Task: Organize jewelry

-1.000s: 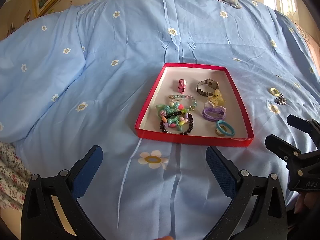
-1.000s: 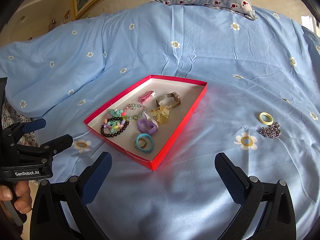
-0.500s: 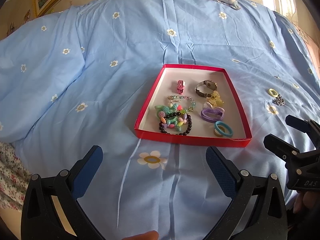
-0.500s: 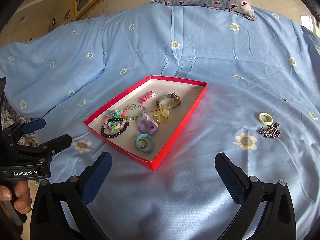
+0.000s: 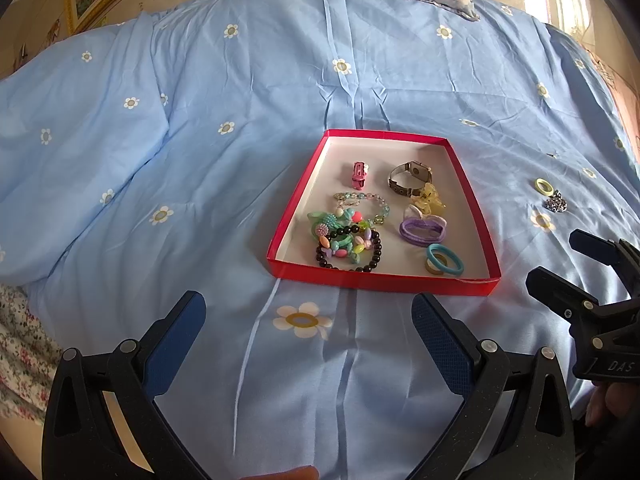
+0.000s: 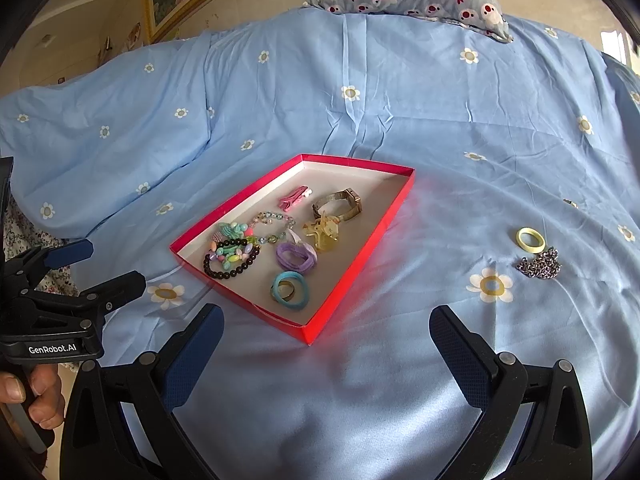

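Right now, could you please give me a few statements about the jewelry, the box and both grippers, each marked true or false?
1. The yellow ring lies on the blue bedspread, outside the red box. True.
2. The silver chain is inside the red box. False: it lies on the bedspread beside the yellow ring.
3. The wristwatch sits in the box's far half. True.
4. The right gripper is shut on the black bead bracelet. False: its jaws stand wide open and empty; the bracelet lies in the box.
5. The left gripper holds nothing. True.
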Demonstrator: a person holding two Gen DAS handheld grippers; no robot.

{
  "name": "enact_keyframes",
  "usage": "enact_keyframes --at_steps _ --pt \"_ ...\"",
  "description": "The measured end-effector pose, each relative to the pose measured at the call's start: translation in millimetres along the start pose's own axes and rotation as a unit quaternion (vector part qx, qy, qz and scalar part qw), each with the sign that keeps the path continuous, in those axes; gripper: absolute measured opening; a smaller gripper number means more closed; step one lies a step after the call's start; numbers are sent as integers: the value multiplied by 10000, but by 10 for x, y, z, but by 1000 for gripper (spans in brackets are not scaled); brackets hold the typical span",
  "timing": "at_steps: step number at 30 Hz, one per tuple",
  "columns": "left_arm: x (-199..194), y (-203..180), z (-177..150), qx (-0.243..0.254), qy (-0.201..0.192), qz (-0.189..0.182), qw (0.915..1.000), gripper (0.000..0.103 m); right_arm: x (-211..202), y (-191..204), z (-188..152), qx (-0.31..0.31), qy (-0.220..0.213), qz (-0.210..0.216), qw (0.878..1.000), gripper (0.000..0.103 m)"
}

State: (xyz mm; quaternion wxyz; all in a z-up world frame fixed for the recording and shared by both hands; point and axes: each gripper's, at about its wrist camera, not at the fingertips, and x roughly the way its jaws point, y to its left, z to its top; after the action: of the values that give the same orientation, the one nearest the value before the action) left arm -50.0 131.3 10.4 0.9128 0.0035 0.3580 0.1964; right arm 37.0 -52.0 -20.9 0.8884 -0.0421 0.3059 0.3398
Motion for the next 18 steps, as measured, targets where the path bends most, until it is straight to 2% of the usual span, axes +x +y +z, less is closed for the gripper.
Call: enact_keyframes --at_steps 18 --pt "-21 -30 1 -2 -41 -48 10000 103 -26 8 32 26 -53 16 10000 103"
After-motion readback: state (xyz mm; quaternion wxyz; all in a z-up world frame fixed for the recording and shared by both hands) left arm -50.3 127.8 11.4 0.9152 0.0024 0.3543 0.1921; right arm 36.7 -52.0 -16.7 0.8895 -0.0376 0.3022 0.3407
